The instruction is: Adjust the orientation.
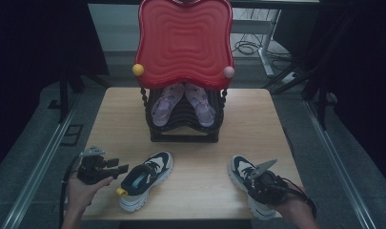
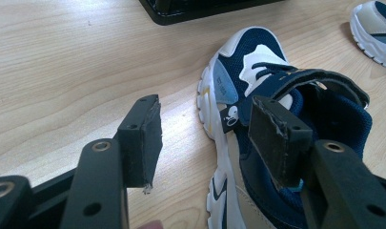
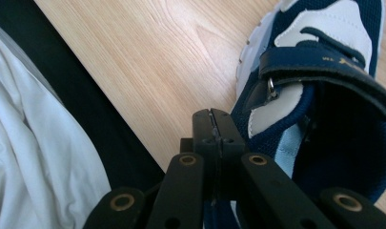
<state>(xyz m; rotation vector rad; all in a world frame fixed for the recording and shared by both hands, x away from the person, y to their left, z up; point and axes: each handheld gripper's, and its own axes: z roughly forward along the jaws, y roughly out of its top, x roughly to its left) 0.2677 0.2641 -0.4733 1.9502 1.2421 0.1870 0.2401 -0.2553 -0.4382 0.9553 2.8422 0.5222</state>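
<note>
On the light wooden table (image 1: 190,191) two navy and white sports shoes with strap closures lie near the front edge, well apart from each other. The left shoe (image 1: 147,179) lies at an angle, with its toe pointing toward the black rack (image 1: 183,129) at the back of the table. The left gripper (image 1: 115,170) is just beside this shoe, at its heel side, and its jaws stand open. The left gripper view makes this clear: one black pad (image 2: 142,138) is over bare wood, the other pad is in front of the shoe's opening, and nothing is pressed between them. This view also shows the dark blue lining of the left shoe (image 2: 276,124), its loose strap and a small printed mark on the side, details too small to read in the high view.

The right shoe (image 1: 248,183) lies near the front right corner. The right gripper (image 1: 264,179) sits over its heel part in the high view, so there I cannot tell how the jaws stand. The right gripper view shows it: the two jaws are closed flat against each other with nothing between them, and they are beside the collar of the right shoe (image 3: 319,95), over the wood.

In the high view alone there is a red wavy plastic tray (image 1: 183,40) on top of the rack, and a pair of pale purple sandals (image 1: 181,105) on the shelf under it
</note>
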